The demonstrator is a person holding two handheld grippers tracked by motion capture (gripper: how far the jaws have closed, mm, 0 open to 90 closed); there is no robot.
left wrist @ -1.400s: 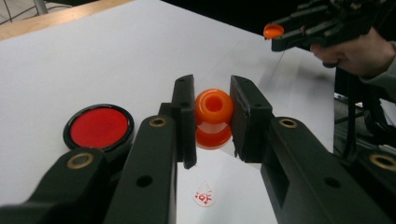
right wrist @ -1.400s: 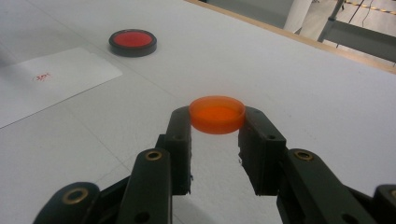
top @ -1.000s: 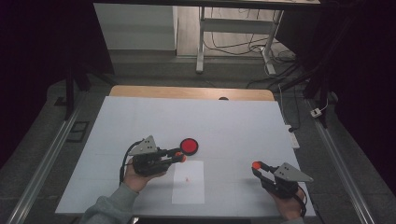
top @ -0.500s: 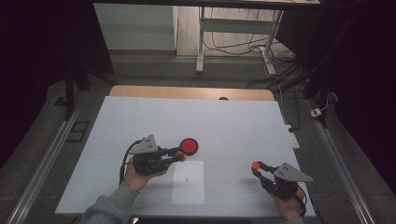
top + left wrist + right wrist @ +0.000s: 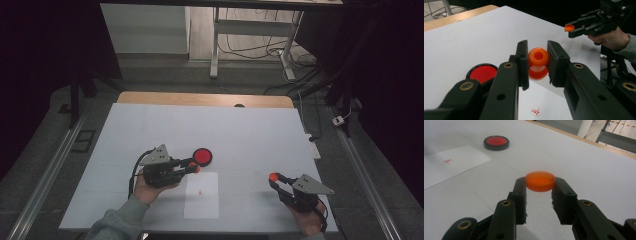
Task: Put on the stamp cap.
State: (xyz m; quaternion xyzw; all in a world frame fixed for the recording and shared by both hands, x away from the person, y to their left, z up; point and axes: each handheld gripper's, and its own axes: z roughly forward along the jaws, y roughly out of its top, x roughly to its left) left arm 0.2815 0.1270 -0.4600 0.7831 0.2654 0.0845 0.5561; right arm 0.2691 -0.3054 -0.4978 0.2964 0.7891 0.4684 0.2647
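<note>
My left gripper [image 5: 194, 167] lies just left of the table's middle, shut on a small orange bottle-like piece [image 5: 538, 58] with an open round mouth that faces the left gripper view. Its jaws press on both sides of the piece. My right gripper [image 5: 273, 178] is held near the front right of the table, shut on a flat orange cap [image 5: 540, 180] pinched at its rim between the fingertips. The right gripper [image 5: 572, 28] with the cap [image 5: 568, 27] also appears far off in the left gripper view. The two grippers are well apart.
A red disc in a black ring [image 5: 202, 156] lies on the white tabletop [image 5: 235, 130], right beside the left gripper's tips. A white sheet [image 5: 201, 195] with a small red mark [image 5: 536, 110] lies near the front edge. A wooden strip [image 5: 200, 99] runs along the back.
</note>
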